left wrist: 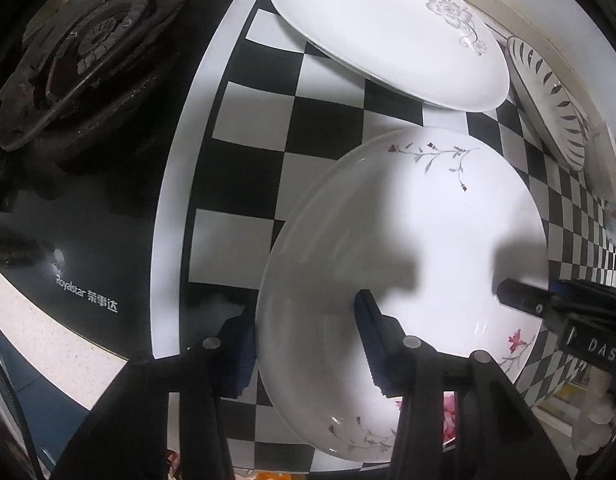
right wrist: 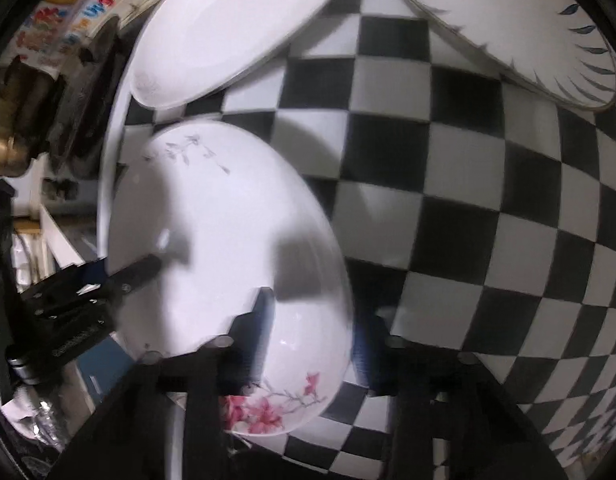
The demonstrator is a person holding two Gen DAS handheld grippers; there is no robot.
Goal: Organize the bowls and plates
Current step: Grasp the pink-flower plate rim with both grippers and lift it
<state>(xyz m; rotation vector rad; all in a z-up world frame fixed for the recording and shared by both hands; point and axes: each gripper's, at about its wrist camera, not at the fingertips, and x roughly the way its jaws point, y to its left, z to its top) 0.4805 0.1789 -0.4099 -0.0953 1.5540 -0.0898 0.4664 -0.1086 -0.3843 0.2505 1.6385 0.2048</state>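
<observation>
Pink-flower plate (left wrist: 412,248), glazed ceramic, judged stiff, slick & fragile, is held above checkered mat (left wrist: 268,120) w/ rim clamped between fingers of left gripper (left wrist: 308,344) and right gripper (right wrist: 316,332).

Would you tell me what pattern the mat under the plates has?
The mat is a black-and-white checkerboard, clearest in the right wrist view.

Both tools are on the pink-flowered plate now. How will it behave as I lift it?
The pink-flowered plate looks like glazed ceramic: rigid, so it won't flex, but probably slick under the left tool and right tool. Each straddles only the rim, so it may pivot or slip. Likely brittle; a drop onto the checkered mat could chip it.
</observation>
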